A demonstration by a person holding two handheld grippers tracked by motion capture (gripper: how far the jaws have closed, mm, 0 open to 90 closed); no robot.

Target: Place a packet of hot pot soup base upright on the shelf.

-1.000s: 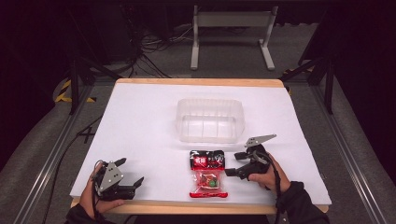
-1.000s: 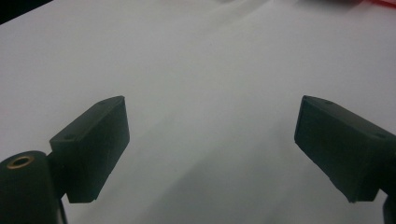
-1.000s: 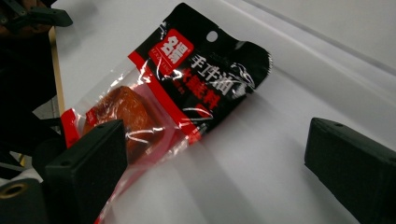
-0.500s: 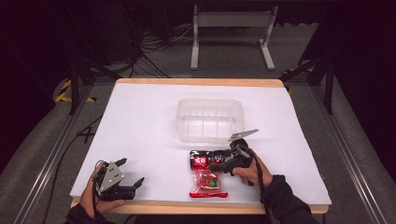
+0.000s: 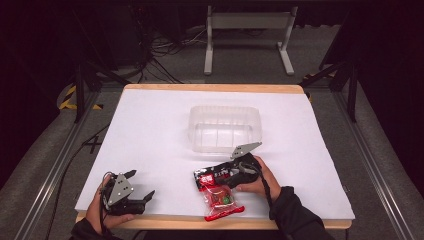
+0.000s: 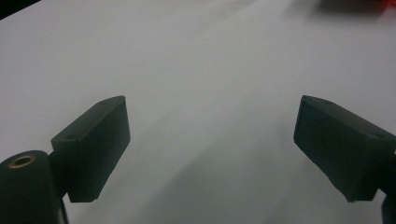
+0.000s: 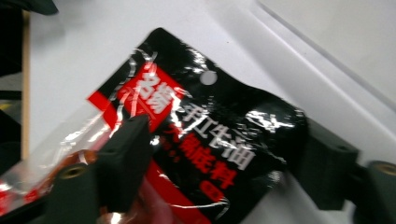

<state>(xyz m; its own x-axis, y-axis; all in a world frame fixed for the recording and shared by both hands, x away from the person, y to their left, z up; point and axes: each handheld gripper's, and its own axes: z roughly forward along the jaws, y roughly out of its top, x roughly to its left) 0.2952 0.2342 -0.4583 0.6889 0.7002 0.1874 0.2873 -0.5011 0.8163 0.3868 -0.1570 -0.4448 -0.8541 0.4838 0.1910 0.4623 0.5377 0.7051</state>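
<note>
A black snack packet (image 7: 219, 140) with red and white print lies near the table's front edge, partly over a red clear-fronted packet (image 5: 220, 200). My right gripper (image 7: 229, 130) points left with the black packet (image 5: 210, 176) between its jaws. They have just been closing. One jaw touches the packet's edge, the other lies over its printed face, and no firm pinch shows. My left gripper (image 5: 141, 183) rests at the front left with its jaws wide apart. Bare white table lies between those jaws in the left gripper view (image 6: 210, 102).
A clear plastic tub (image 5: 225, 127) stands just behind the packets, mid-table. The white sheet (image 5: 150, 130) covers the table, with a wooden edge (image 5: 175, 222) along the front. Metal rails run along both sides.
My right gripper has slid left from beside the packets onto the black packet, and its jaws have narrowed around it. The left gripper has stayed put.
</note>
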